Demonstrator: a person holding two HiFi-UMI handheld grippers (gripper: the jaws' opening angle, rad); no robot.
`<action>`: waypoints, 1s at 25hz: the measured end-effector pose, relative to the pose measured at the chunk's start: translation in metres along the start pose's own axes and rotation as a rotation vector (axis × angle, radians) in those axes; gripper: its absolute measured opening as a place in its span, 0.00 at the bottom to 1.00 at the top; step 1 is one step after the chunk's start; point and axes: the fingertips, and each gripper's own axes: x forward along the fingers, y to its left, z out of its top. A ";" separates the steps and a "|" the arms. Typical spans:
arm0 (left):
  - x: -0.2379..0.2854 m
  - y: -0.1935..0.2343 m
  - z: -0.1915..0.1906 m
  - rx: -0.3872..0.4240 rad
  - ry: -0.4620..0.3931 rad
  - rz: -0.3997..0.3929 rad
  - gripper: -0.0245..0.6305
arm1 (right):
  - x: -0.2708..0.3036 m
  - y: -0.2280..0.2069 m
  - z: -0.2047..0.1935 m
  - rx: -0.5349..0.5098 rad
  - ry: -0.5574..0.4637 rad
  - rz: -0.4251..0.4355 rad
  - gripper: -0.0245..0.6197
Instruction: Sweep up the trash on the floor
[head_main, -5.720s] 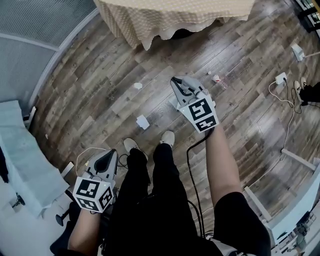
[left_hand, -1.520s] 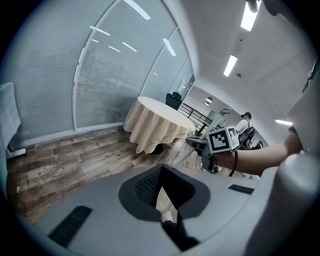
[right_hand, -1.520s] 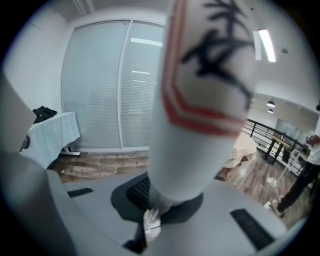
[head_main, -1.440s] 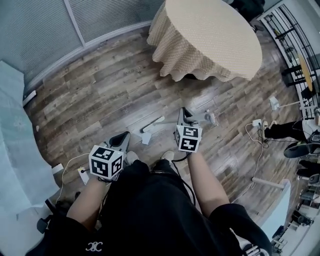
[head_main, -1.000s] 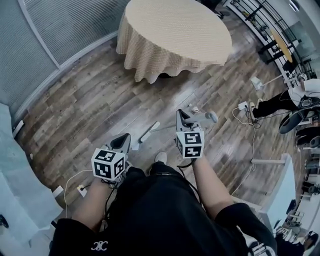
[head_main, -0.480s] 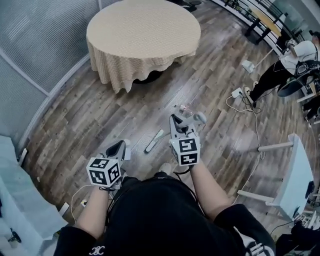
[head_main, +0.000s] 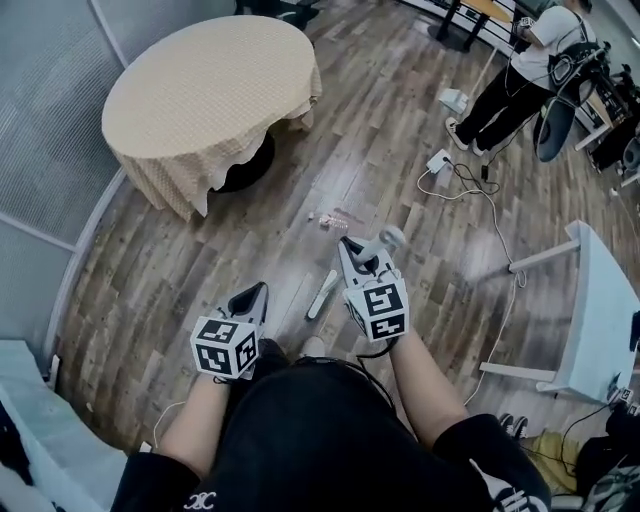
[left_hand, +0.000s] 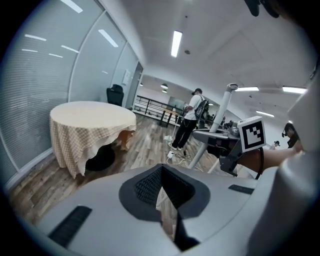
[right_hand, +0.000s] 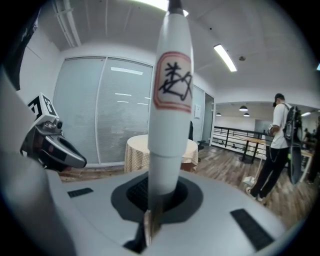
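The handle (right_hand: 170, 100) is clamped in the right gripper (right_hand: 150, 205). The left gripper (left_hand: 163, 192) is closed on nothing. Trash (head_main: 330, 217) at frame centre is shown only by the head view.

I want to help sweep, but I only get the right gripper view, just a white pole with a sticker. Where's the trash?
Observer: Head view shows small pink and white scraps on the floor ahead of the right gripper, toward the round table.
Operator: Is the left gripper holding anything?
Observer: No; its own view shows its jaws together, empty.
Operator: Where does my pole end?
Observer: Seemingly at a white broom head on the floor between both grippers.
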 end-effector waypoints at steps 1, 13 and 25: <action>0.010 -0.010 0.004 0.019 0.008 -0.018 0.03 | -0.006 -0.013 -0.001 -0.001 -0.001 -0.018 0.06; 0.154 -0.051 0.053 0.098 0.082 -0.202 0.03 | -0.016 -0.172 -0.038 0.049 0.086 -0.215 0.06; 0.269 -0.023 0.138 0.039 0.088 -0.240 0.03 | 0.055 -0.280 -0.026 0.050 0.144 -0.234 0.06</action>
